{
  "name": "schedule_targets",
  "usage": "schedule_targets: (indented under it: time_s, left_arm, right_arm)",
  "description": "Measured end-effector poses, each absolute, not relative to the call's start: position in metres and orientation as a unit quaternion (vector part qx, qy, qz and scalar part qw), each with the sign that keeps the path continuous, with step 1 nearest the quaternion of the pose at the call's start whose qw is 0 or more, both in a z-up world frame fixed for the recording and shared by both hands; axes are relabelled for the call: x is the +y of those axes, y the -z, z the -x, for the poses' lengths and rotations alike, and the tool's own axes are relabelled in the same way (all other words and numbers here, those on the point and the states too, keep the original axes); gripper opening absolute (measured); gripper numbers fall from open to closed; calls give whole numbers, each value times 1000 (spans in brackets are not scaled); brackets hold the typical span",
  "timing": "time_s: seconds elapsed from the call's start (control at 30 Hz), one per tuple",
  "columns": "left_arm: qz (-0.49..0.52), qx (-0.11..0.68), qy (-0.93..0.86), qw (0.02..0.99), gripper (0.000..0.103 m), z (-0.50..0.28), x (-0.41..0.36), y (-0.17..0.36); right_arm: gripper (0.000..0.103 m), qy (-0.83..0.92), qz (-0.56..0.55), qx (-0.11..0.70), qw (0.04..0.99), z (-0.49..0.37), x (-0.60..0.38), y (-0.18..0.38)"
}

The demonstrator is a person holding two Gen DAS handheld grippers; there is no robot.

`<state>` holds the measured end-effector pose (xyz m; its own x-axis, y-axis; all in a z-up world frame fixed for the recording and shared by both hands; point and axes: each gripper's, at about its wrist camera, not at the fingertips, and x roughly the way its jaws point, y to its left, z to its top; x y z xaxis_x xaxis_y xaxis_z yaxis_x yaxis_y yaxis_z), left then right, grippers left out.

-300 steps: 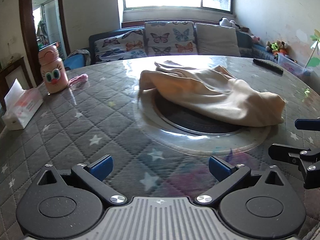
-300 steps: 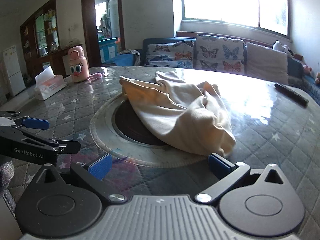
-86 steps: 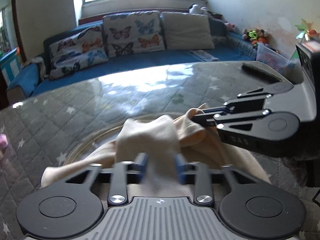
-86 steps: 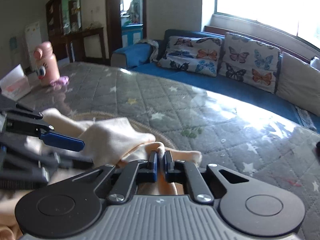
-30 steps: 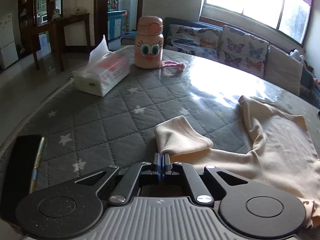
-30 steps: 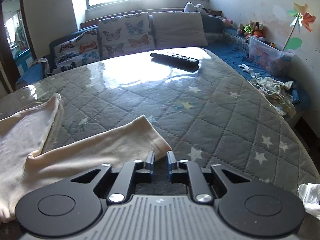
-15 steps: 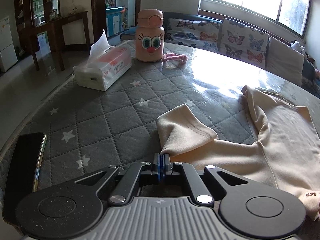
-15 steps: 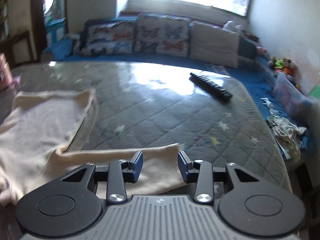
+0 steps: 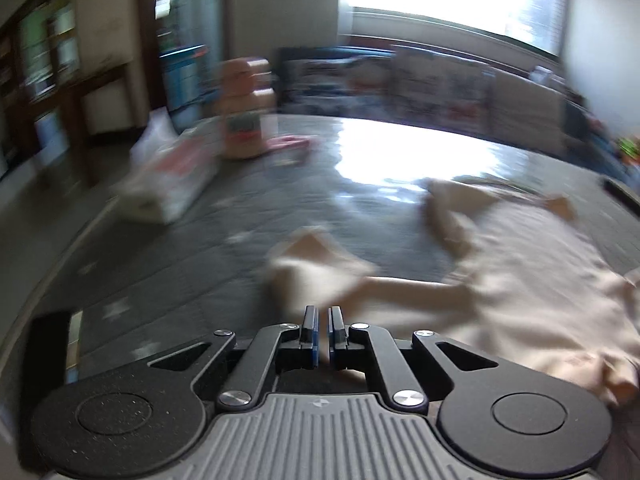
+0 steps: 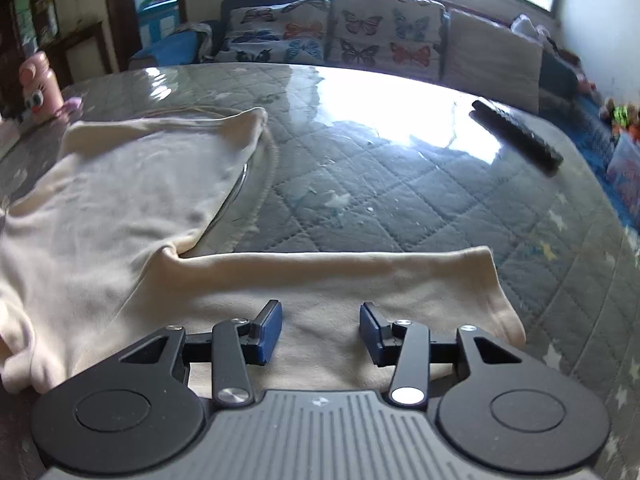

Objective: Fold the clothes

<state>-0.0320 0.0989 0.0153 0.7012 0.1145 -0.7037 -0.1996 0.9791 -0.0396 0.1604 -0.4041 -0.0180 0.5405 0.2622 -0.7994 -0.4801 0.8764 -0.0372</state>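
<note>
We hold the right hand-held gripper (image 10: 319, 332) low and level over the tabletop (image 10: 400, 184), its blue-padded fingers spread wide with nothing between them. Directly beneath it and ahead lies one sleeve (image 10: 360, 280) of the cream shirt (image 10: 120, 200), stretched flat, its cuff ending to our right. The shirt's body spreads away to the left of this hand-held gripper. Further ahead on the right a dark remote (image 10: 516, 138) rests on the quilted cover.

Our left hand-held gripper (image 9: 323, 332) also sits low, its fingers drawn to a narrow slit; the view is blurred, and we cannot tell whether cloth is caught in it. The other sleeve (image 9: 320, 268) lies bunched just ahead of it. Well beyond, to the left, stand a tissue box (image 9: 172, 184) and a pink bottle (image 9: 244, 120).
</note>
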Motion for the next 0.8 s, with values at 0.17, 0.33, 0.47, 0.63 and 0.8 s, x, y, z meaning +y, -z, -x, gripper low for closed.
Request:
schedule_targets:
  time_s: [0.17, 0.33, 0.47, 0.63, 0.8]
  left_arm:
    - [17, 371, 5, 929, 27, 29, 55, -21]
    - [-22, 362, 91, 927, 36, 26, 13, -26]
    - [-50, 364, 119, 922, 38, 26, -5, -19]
    - [-79, 371, 129, 916, 36, 31, -21, -8]
    - [-82, 375, 139, 913, 13, 32, -22, -1]
  right_arm:
    - [44, -230, 132, 416, 870, -145, -399, 7]
    - [44, -303, 146, 392, 856, -114, -380, -9]
    - [44, -367, 149, 378, 837, -89, -363, -18]
    - [44, -452, 161, 365, 798, -53, -332, -21]
    - [41, -485, 189, 358, 775, -29, -311, -8]
